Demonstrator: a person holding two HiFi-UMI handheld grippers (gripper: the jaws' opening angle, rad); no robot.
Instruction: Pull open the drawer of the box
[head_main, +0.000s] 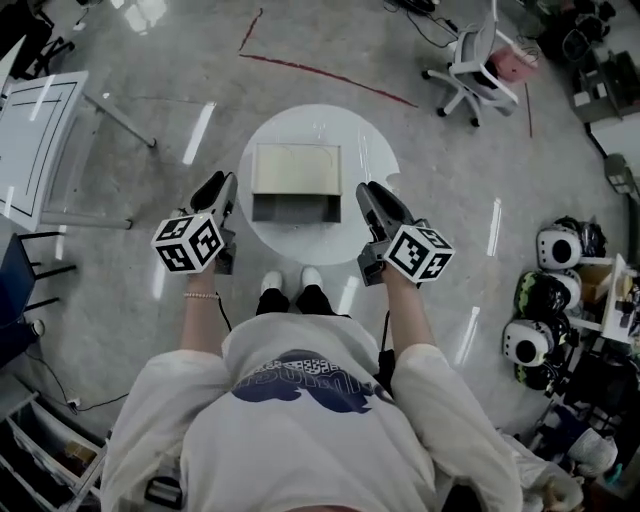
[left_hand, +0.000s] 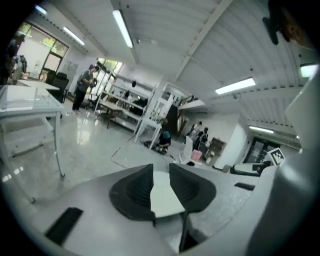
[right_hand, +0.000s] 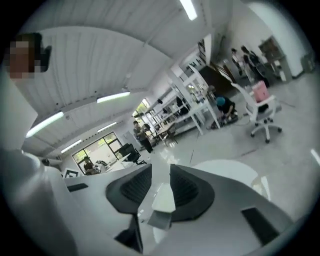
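In the head view a pale box stands in the middle of a small round white table. Its drawer is out on the side nearest me, dark inside. My left gripper hovers just left of the box, apart from it, jaws open. My right gripper hovers just right of the drawer, also apart and open. In the left gripper view the left gripper has only a pale surface beyond its gap. The right gripper in its own view likewise has nothing pressed between its pads.
A white office chair stands far right, with a red tape line on the floor behind the table. Several helmets and shelves crowd the right edge. A white table frame stands at the left. My shoes touch the table's near edge.
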